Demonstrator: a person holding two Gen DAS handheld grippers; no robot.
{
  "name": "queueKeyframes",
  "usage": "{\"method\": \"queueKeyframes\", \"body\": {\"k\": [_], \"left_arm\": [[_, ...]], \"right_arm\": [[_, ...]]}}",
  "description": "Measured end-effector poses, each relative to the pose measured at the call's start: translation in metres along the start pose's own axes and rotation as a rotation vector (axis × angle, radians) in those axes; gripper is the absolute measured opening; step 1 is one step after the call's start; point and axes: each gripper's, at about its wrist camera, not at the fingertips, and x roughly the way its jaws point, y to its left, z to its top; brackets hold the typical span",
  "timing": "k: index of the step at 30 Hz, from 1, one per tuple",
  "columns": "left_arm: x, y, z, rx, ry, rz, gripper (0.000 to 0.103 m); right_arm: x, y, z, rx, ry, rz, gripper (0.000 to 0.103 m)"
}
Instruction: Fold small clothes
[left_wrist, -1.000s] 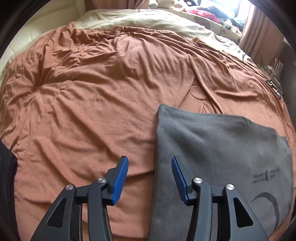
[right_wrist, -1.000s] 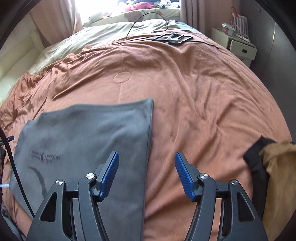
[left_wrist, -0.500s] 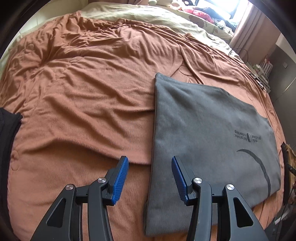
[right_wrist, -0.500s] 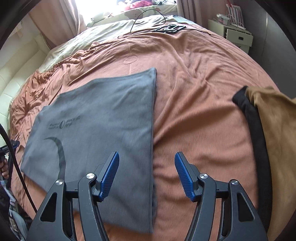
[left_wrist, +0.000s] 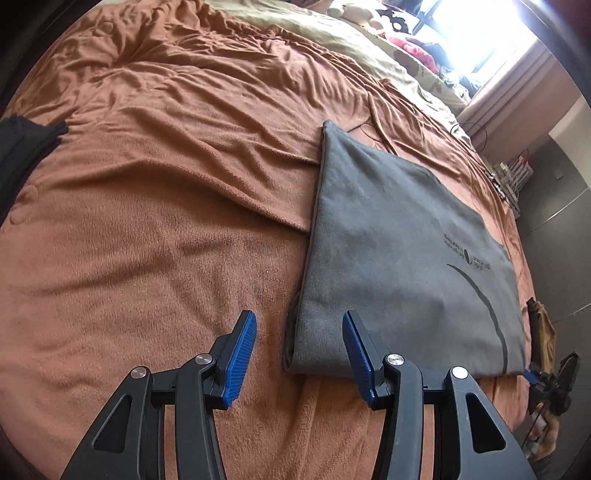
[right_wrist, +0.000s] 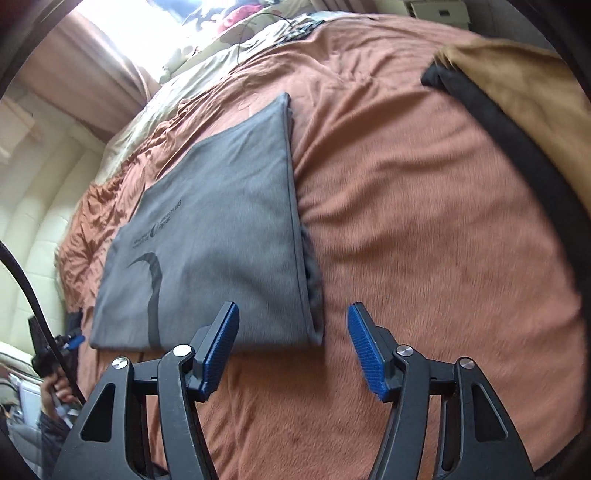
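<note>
A grey garment (left_wrist: 399, 251) with a dark printed logo lies folded flat in a rectangle on the brown blanket (left_wrist: 166, 221). My left gripper (left_wrist: 299, 350) is open, hovering just in front of the garment's near left corner, nothing between its blue pads. The same grey garment (right_wrist: 221, 221) shows in the right wrist view, its layered right edge facing the right gripper (right_wrist: 293, 343), which is open and empty just short of the near right corner.
A black and tan garment (right_wrist: 517, 110) lies on the blanket to the right. Another black cloth (left_wrist: 22, 147) sits at the far left. A cream quilt (left_wrist: 332, 40) and soft toys are at the bed's far end. A hand (right_wrist: 55, 391) shows at lower left.
Both grippers have drawn back toward the near edge of the bed and risen, so the whole folded grey garment now shows. Both stayed open.
</note>
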Motion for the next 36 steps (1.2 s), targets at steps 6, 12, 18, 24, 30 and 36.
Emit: {"method": "queueKeyframes", "body": {"k": [6, 12, 18, 24, 30, 36], "left_arm": [[0.005, 0.004, -0.013, -0.072, 0.050, -0.067, 0.051], [0.019, 0.004, -0.019, -0.123, 0.089, -0.111, 0.051], [0.036, 0.007, -0.026, -0.162, 0.150, -0.105, 0.051], [0.038, 0.012, -0.030, -0.198, 0.139, -0.143, 0.051], [0.047, 0.020, -0.020, -0.202, 0.068, -0.217, 0.051], [0.043, 0.030, -0.016, -0.249, 0.059, -0.313, 0.051]], "right_arm": [[0.008, -0.019, -0.006, 0.087, 0.011, 0.121, 0.054], [0.015, -0.026, -0.003, 0.082, -0.001, 0.114, 0.052], [0.022, -0.028, -0.005, 0.096, -0.019, 0.110, 0.043], [0.030, -0.020, -0.008, 0.098, -0.034, 0.111, 0.043], [0.028, -0.026, -0.012, 0.148, -0.047, 0.144, 0.043], [0.027, -0.031, -0.018, 0.177, -0.068, 0.171, 0.043]]}}
